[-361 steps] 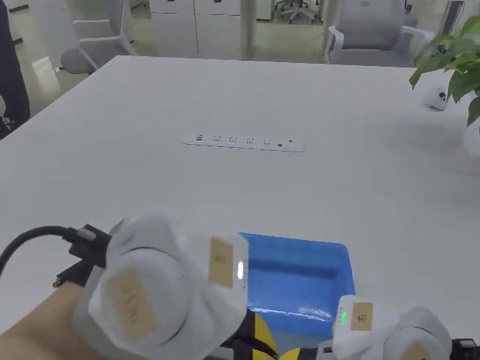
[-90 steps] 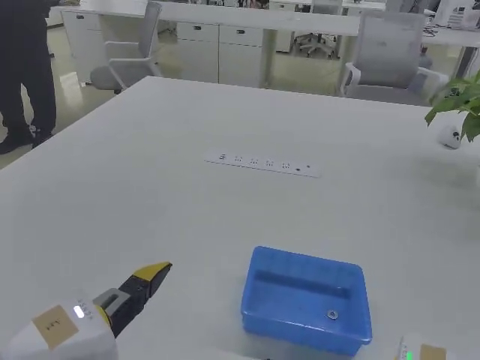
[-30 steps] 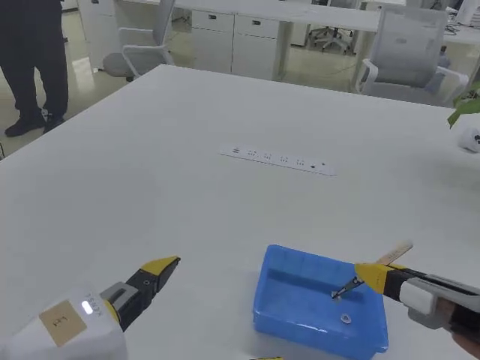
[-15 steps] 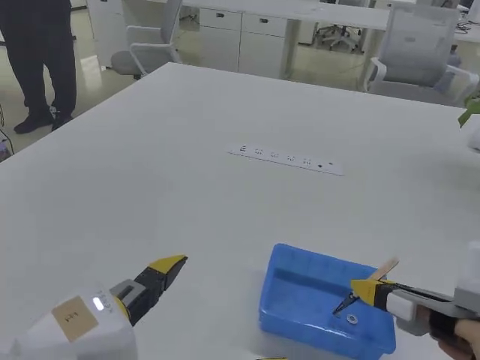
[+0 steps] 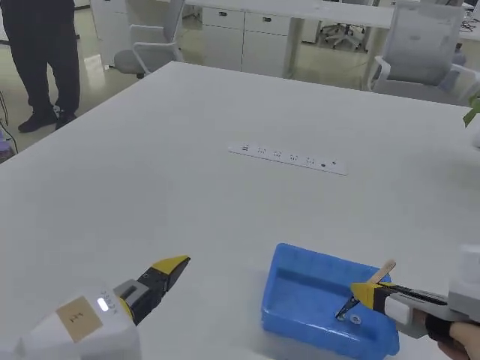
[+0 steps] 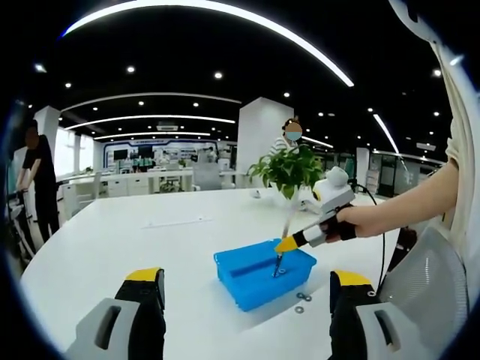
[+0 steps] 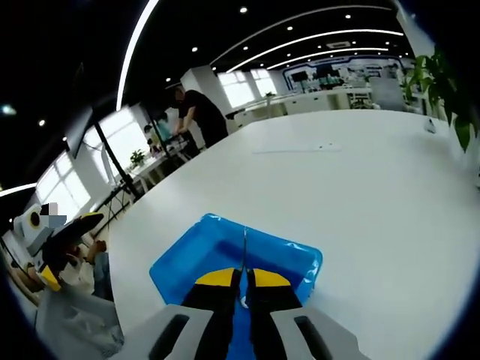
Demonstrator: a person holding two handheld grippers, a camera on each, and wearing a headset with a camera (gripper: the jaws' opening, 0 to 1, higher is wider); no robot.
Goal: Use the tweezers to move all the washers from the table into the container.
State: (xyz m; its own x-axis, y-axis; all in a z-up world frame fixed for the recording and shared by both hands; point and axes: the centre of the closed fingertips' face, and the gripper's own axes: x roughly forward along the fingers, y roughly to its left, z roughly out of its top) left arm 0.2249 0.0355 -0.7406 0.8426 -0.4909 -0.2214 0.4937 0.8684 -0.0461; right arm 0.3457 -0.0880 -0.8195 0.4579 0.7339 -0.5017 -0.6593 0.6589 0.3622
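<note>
Lowered into the container (image 5: 300, 259), right claw (image 5: 370, 289) pinches tweezers (image 5: 347, 306); left claw (image 6: 246, 276) spread; tips blurred.

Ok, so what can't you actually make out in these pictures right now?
- Tips of the tweezers: too small in the head view to tell whether they hold anything.
- Floor of the container: the right gripper covers its near part in the right gripper view.
- Washers on the table: tiny in the left gripper view; number unclear.

Noted: white power strip (image 5: 288, 158) lying flat at middle of counter (image 5: 150, 150); two grey office chairs (image 5: 154, 37) beyond far edge; dark-clothed person (image 5: 41, 60) standing far left; leafy green plant (image 6: 289, 169).
</note>
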